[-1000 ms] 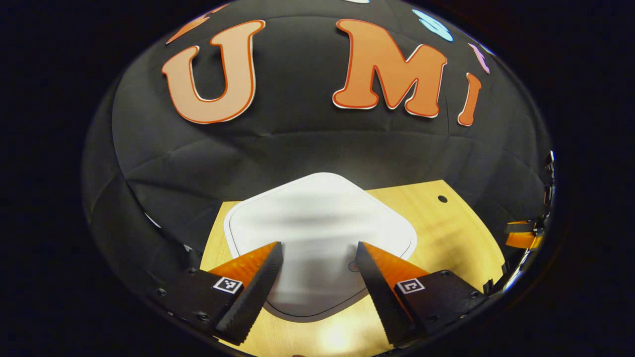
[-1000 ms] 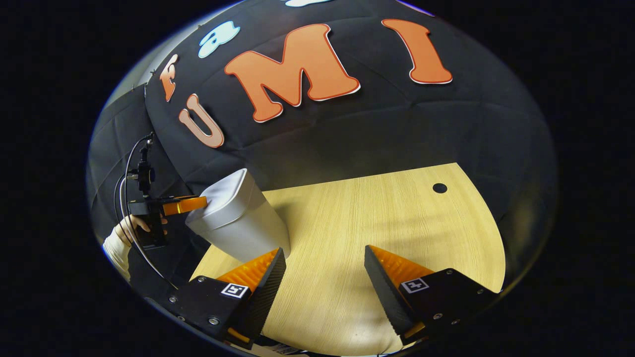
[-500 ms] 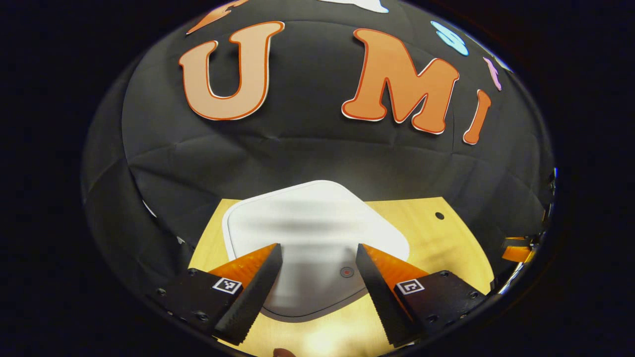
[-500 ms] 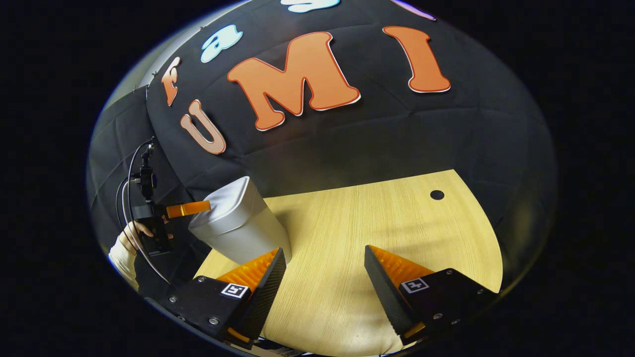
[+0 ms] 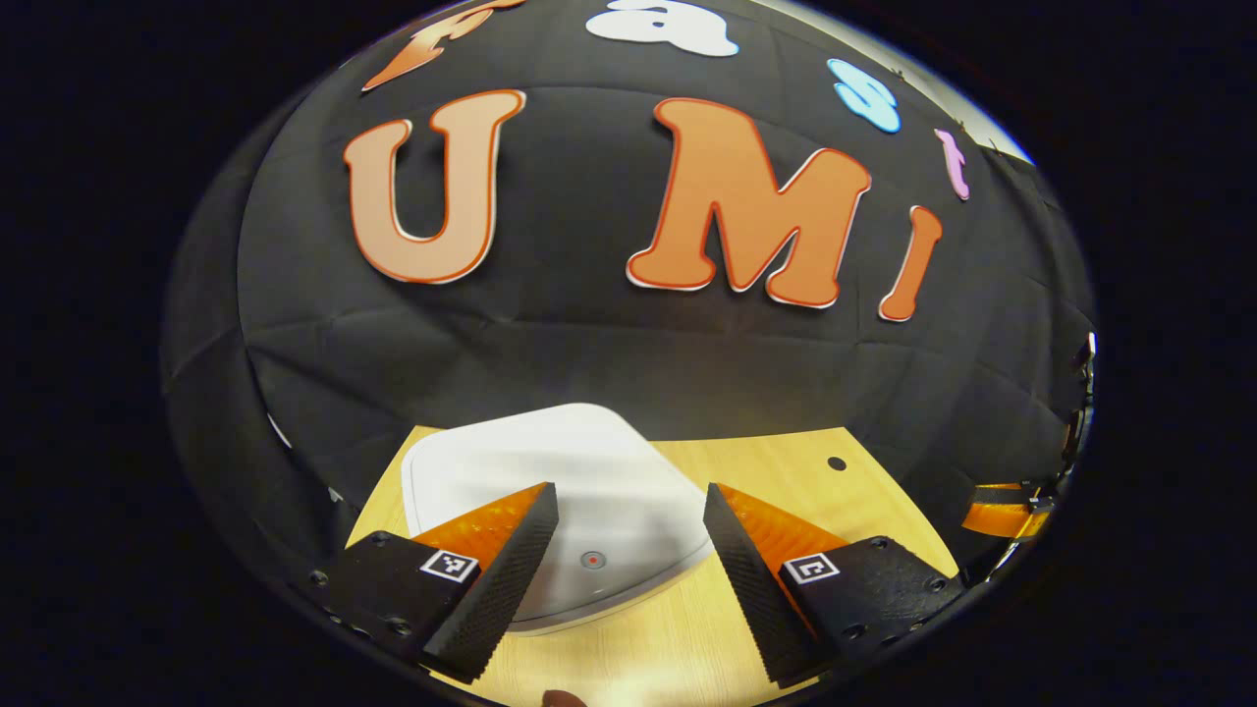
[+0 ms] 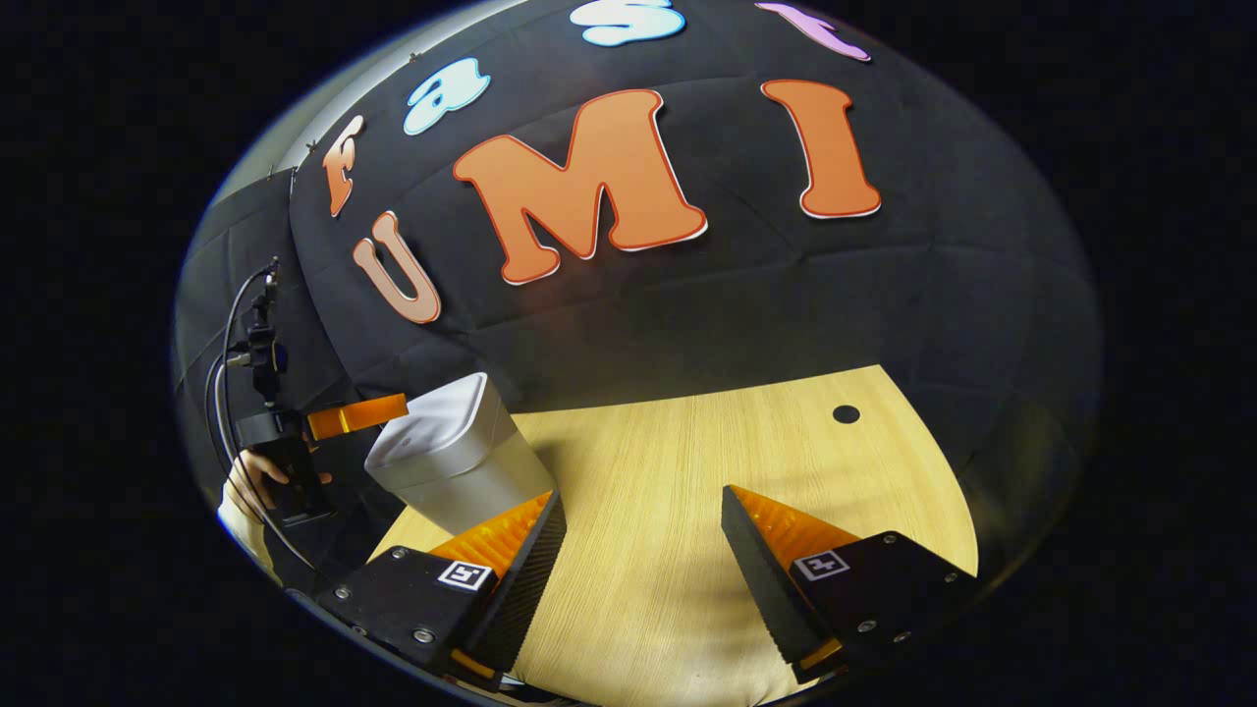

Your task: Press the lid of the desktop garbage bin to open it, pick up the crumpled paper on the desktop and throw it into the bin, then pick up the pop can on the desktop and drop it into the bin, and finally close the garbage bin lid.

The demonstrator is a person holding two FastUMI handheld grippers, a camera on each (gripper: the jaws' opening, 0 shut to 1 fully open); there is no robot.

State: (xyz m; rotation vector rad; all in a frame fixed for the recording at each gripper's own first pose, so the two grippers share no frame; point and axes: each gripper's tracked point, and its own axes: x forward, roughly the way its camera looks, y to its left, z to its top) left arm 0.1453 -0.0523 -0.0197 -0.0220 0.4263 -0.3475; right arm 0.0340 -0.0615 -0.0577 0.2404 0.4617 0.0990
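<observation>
The white desktop garbage bin (image 5: 550,481) stands on the wooden table with its lid flat and shut; a small red dot (image 5: 591,560) marks the lid's near edge. My left gripper (image 5: 628,520) hangs open just above and in front of that lid, with nothing between its fingers. In the right gripper view the bin (image 6: 447,462) stands at the left, and the left gripper (image 6: 344,417) hovers beside its top, held by a hand (image 6: 245,481). My right gripper (image 6: 643,535) is open over bare table.
The light wooden table (image 6: 687,471) has a small dark hole (image 6: 846,414) near its far right part. The black cloth wall rises right behind the table. In the left gripper view the right gripper (image 5: 1002,511) shows at the far right edge.
My left gripper has lifted and drawn back, so the bin lid sits lower and smaller in its view. The right gripper tilted up slightly. Both stayed open.
</observation>
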